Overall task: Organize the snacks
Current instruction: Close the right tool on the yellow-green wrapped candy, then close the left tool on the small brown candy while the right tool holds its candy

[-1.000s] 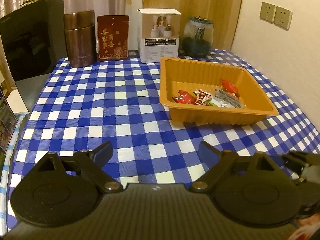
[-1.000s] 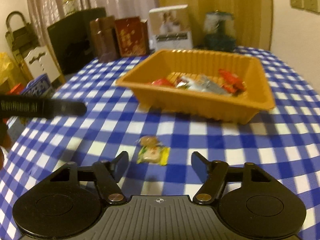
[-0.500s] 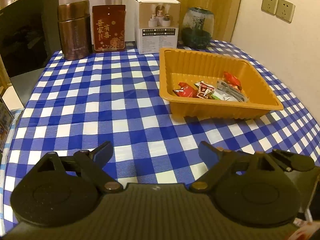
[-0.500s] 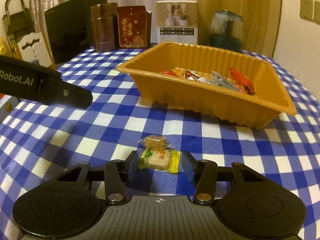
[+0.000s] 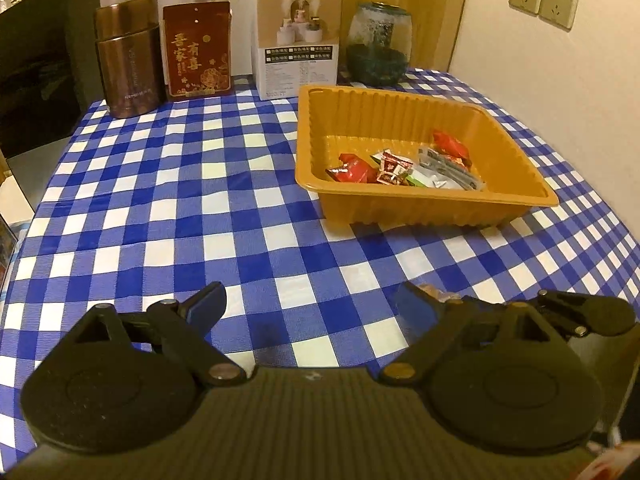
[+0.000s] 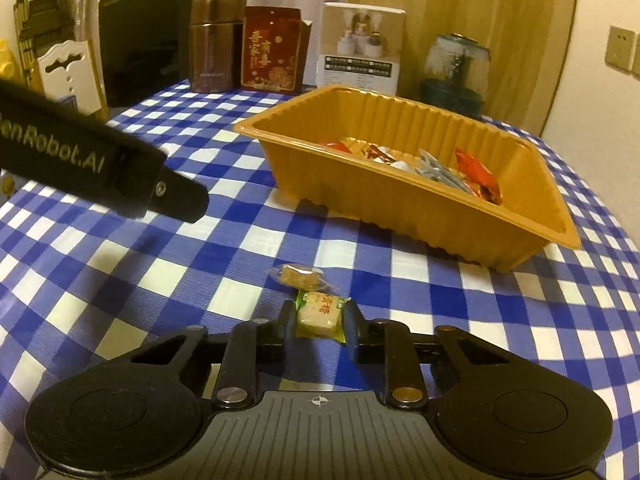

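An orange tray (image 5: 420, 208) (image 6: 400, 208) on the blue checked tablecloth holds several wrapped snacks (image 5: 404, 168) (image 6: 440, 168). In front of it lie two loose sweets. My right gripper (image 6: 318, 318) is shut on the yellow-green wrapped snack (image 6: 316, 312), which rests on the cloth with a pad against each side. A clear-wrapped brown candy (image 6: 298, 274) (image 5: 434, 292) lies just beyond it, touching it. My left gripper (image 5: 310, 304) stands open over bare cloth to the left, with nothing between its fingers. Part of its black body (image 6: 100, 168) shows in the right wrist view.
Along the table's back edge stand a brown canister (image 5: 128, 56), a red box (image 5: 198, 52), a white box (image 5: 298, 36) and a glass jar (image 5: 378, 44). A black panel (image 5: 40, 60) stands at the far left. A wall runs close on the right.
My right gripper's jaws have closed from wide apart onto the yellow-green snack after edging forward over it. My left gripper has stayed open and nearly still.
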Motion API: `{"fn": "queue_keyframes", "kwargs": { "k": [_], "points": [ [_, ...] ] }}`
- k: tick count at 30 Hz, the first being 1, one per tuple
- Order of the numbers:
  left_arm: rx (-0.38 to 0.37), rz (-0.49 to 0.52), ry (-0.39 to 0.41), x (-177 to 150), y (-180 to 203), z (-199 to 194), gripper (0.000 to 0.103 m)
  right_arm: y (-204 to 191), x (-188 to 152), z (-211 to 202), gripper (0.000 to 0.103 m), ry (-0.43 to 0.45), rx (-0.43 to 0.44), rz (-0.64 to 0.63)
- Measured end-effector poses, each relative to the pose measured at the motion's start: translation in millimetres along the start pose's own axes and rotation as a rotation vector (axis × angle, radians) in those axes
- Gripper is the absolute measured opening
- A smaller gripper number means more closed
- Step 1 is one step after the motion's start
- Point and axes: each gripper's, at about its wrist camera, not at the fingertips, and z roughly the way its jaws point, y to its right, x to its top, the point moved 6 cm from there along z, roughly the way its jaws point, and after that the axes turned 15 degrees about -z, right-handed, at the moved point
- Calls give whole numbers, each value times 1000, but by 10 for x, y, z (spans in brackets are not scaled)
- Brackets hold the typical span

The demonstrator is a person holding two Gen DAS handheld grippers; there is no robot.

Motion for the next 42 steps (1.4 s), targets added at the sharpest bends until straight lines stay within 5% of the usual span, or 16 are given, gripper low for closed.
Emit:
{"fn": "queue_keyframes", "kwargs": {
  "k": [9,20,42],
  "points": [
    [-66,84,-24,-101,224,129,90,344,-124,-179,25,-19,-61,63],
    [-154,92,-23,-197,540,300,71,697,-272,-247,25,-44,-77,186],
    [-130,118,-106,-358,703,593,43,807,-291,-226,25,-46,-72,246]
  ]
}}
